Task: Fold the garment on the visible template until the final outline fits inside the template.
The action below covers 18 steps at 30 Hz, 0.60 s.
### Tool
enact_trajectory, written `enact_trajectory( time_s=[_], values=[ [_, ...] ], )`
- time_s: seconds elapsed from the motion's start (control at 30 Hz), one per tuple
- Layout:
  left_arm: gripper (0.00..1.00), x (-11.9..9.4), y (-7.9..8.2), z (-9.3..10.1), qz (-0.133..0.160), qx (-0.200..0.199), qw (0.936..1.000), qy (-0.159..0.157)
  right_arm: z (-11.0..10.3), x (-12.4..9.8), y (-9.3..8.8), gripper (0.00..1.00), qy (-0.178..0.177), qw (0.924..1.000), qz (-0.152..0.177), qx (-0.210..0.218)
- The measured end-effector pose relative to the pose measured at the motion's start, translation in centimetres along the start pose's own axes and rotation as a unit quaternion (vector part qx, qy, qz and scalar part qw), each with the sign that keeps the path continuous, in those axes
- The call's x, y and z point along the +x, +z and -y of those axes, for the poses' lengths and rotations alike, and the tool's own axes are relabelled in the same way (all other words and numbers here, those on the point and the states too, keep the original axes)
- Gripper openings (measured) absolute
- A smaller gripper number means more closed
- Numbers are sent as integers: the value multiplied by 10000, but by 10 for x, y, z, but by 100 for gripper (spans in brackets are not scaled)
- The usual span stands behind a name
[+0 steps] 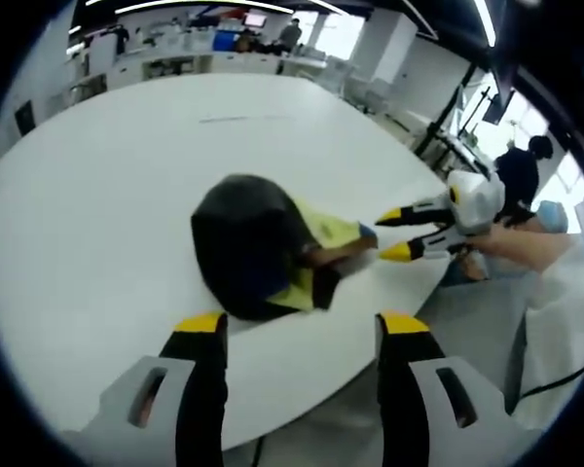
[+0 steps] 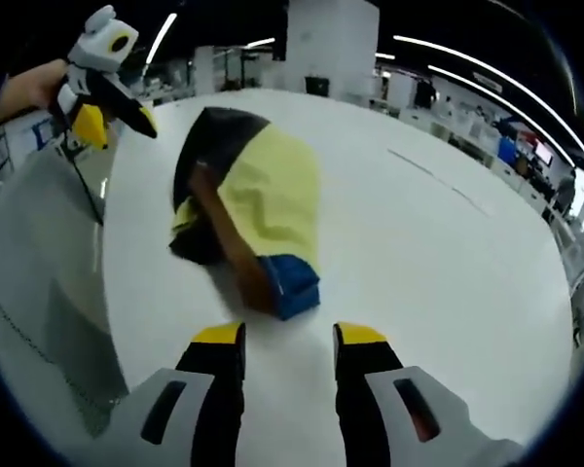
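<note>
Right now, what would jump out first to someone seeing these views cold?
The bunched garment, yellow, black and blue, lies crumpled on the white table, ahead of both claws. In the left gripper view, the right claw comes in from the right with its tips at the garment's edge, while the left claw stands open short of it.

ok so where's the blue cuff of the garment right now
In the right gripper view the blue cuff lies on the white table, at the garment's near end, just ahead of the right tongs.
</note>
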<state>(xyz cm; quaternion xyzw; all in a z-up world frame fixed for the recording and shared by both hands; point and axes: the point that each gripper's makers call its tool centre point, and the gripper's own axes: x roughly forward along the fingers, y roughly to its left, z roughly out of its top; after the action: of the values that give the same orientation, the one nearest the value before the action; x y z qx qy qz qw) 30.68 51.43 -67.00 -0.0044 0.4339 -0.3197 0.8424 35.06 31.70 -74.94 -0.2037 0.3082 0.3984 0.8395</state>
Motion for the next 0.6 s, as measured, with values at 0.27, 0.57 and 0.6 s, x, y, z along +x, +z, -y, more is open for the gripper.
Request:
enact_trajectory(
  time_s=[0.27,0.57,0.6],
  values=[
    [57,3,1,-1,-44,20,10000,2,3,4,3,32,-47,9999,69,-139],
    [55,8,5,1,-69,92,9999,-51,3,7,10,28,-40,9989,146,-440],
    [55,8,6,1,-70,96,9999,-52,4,6,12,28,-59,9987,150,-486]
  ],
)
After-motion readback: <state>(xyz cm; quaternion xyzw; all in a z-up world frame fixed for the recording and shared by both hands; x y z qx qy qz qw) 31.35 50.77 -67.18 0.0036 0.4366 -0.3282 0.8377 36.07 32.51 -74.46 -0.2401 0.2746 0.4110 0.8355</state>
